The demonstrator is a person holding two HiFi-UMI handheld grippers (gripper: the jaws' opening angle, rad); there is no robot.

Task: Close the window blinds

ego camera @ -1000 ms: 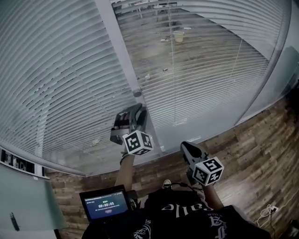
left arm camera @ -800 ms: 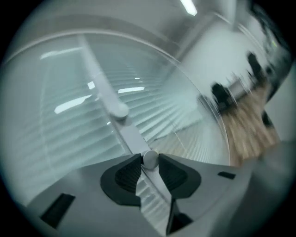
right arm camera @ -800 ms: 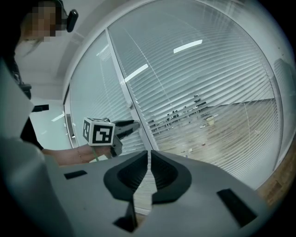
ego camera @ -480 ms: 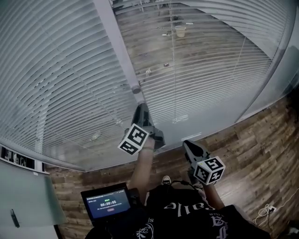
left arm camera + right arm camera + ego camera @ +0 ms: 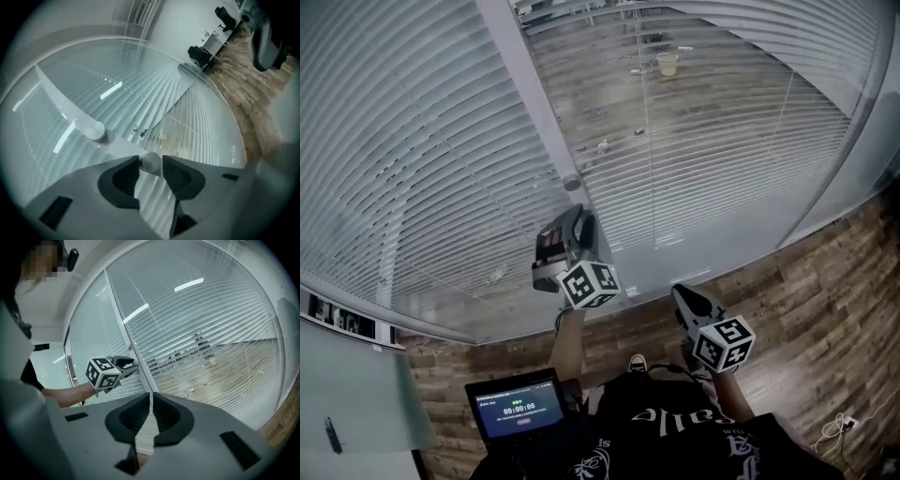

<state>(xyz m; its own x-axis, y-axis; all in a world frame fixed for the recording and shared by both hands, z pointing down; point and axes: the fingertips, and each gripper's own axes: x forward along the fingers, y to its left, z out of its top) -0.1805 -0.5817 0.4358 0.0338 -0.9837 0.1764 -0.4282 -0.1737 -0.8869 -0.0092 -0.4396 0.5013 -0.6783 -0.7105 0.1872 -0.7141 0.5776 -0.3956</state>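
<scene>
Your left gripper [image 5: 578,220] is raised against the window, at the grey upright [image 5: 523,94] that divides the two panes. In the left gripper view a small round knob [image 5: 151,162] sits right between the tips of its jaws. The jaws are opening, and I cannot tell whether the pads touch the knob's sides. A second knob [image 5: 573,184] stands higher up the same upright, clear of the gripper. The blinds [image 5: 722,159] hang behind the glass. On the left pane the slats lie close and let little through. On the right pane they are tilted open, so you can see the wood floor beyond and a cup [image 5: 667,63] standing on it. Your right gripper [image 5: 680,292] is held lower, to the right of the left one and well apart from the glass. It points up toward the window, its jaws all but pressed together with nothing between them. Below your left arm a laptop [image 5: 517,410] shows a lit screen, and wood floor [image 5: 825,281] runs along the foot of the window.
</scene>
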